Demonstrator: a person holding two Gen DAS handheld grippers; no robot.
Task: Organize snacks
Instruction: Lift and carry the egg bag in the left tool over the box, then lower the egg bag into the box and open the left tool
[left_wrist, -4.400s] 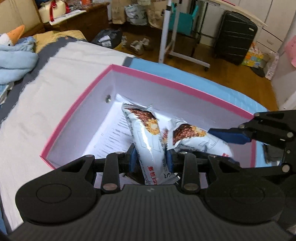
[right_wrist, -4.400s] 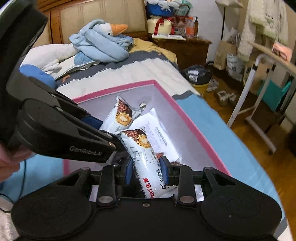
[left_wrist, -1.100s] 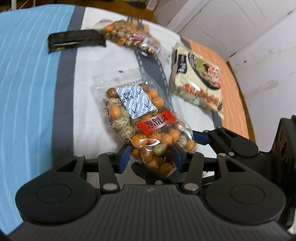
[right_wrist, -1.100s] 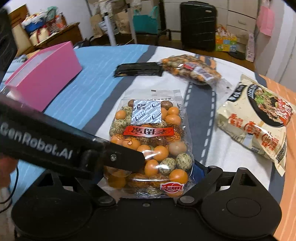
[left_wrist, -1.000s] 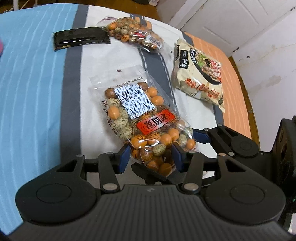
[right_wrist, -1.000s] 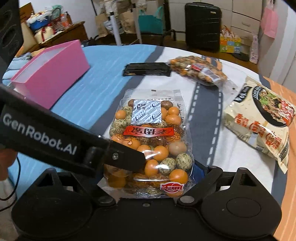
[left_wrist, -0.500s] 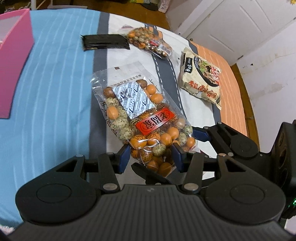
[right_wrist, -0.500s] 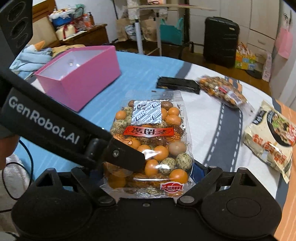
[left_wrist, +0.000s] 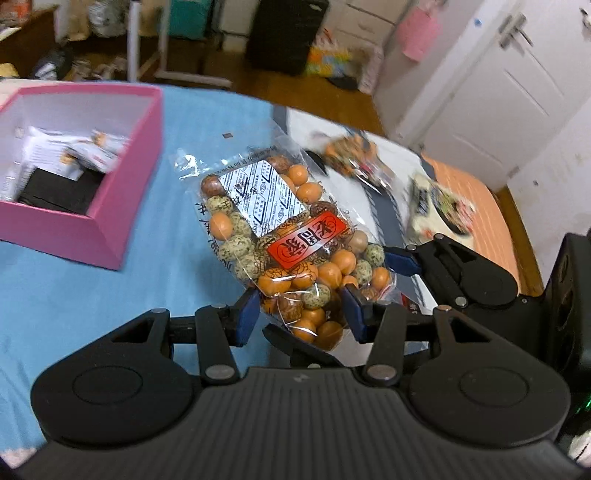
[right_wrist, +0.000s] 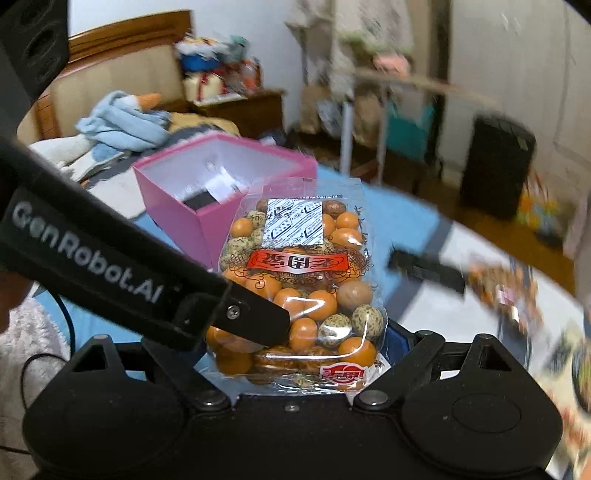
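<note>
Up in the air: one clear bag of nuts (left_wrist: 291, 236), full of orange and speckled balls, with one red label and one white label. Held by two grippers at once. Left gripper (left_wrist: 301, 317) pinched on the bottom end of the bag, blue pads pressing from both sides. Right gripper (right_wrist: 295, 354) spread wide around the same bag, gripping it across its broad bottom edge; only one blue pad (right_wrist: 397, 341) showing, the other hidden behind the left gripper's black arm.

Below and to the left in the left wrist view: one pink box (left_wrist: 122, 177), open on top, white inside. Sitting on the blue bed cover (left_wrist: 92, 295). Inside the box: a few white snack packets (left_wrist: 92, 151) and something black, too blurry to count well. Bag near the box but not over it, not in it.

Farther off on the bed: one more bag of nuts (left_wrist: 351, 155), blurry. One noodle packet (left_wrist: 439, 210) near the orange stripe. One flat black packet (right_wrist: 424, 273), seen from the right wrist.

Behind the bed: one dark suitcase (right_wrist: 495, 166) on the floor, one white door (left_wrist: 517, 74), one blue blanket pile (right_wrist: 122, 122) by the headboard.
</note>
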